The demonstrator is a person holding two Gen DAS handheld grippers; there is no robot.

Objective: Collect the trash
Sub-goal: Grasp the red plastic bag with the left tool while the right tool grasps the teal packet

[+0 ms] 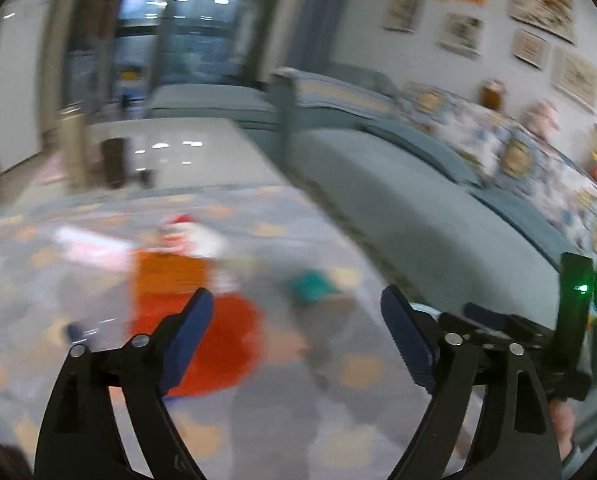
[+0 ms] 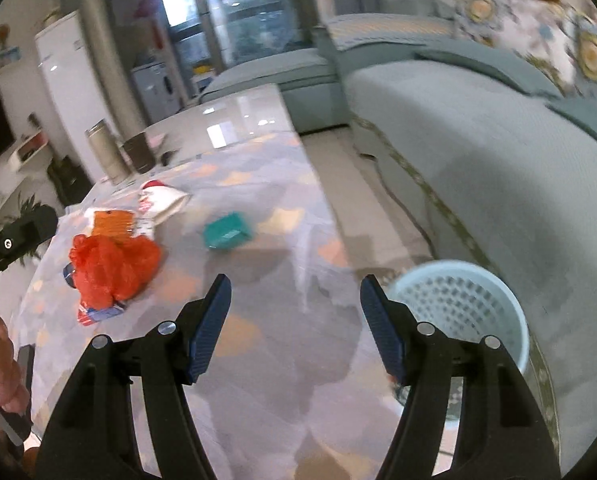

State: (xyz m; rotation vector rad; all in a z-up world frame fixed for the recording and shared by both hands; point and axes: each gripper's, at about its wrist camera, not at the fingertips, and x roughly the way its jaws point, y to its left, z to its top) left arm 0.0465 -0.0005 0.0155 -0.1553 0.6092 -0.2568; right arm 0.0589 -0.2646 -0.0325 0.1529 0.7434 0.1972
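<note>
The right gripper [image 2: 294, 320] and left gripper [image 1: 294, 332] hung over the bench [image 2: 282, 380], jaws wide open and holding nothing. A red bag [image 2: 112, 268], teal box [image 2: 227, 232] and white packet [image 2: 160, 200] lay on it; the basket [image 2: 462, 304] stood beside it on the floor.

Left wrist view heavily motion-blurred; right wrist view sharper near gripper fingers [image 2: 212, 322] — soft ahead; ceiling-light glare on glossy tabletop [image 2: 234, 120] far ahead; fisheye bending edges — dark corners.
</note>
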